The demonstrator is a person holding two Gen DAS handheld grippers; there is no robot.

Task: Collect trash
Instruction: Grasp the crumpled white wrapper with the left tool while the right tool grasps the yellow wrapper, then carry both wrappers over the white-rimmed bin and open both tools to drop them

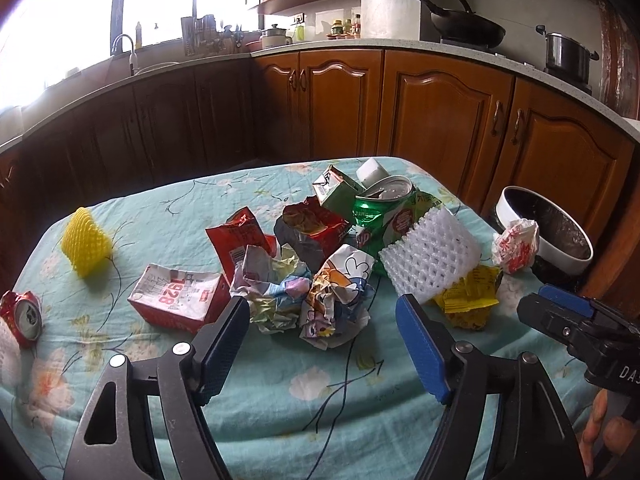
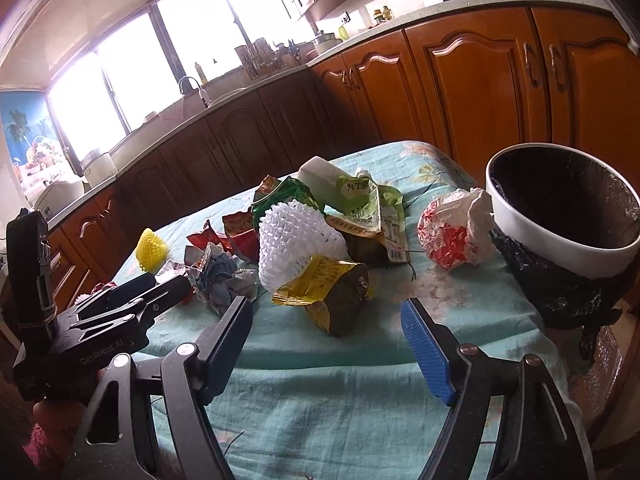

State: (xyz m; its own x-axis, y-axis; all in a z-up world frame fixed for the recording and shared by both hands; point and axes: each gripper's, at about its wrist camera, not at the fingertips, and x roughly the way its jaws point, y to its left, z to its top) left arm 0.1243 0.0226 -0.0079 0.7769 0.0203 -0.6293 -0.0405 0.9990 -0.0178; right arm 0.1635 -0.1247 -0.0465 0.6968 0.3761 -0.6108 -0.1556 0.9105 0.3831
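Left wrist view: the left tool (image 1: pixel 322 322) hangs spread over the near side of the table (image 1: pixel 280 396), pinching nothing. Trash lies heaped mid-table: two crumpled paper balls (image 1: pixel 308 296), one red-and-white carton (image 1: pixel 178 300), two red snack bags (image 1: pixel 276 232), one crushed green can (image 1: pixel 380 204), one white foam net (image 1: pixel 430 260), one yellow wrapper (image 1: pixel 470 298). Seen only here: one crushed red can (image 1: pixel 22 316) at the left edge. One yellow foam net (image 1: pixel 86 242) sits apart on the left. The right tool (image 1: pixel 560 312) shows at the right margin; its state cannot be told from here.

Right wrist view: the right tool (image 2: pixel 326 326) is spread and empty, near the yellow wrapper (image 2: pixel 324 284). One bin (image 2: pixel 560 220) with a white rim, apparently lined in black, stands at the table's right edge, with one red-and-white wad (image 2: pixel 452 232) just beside it.
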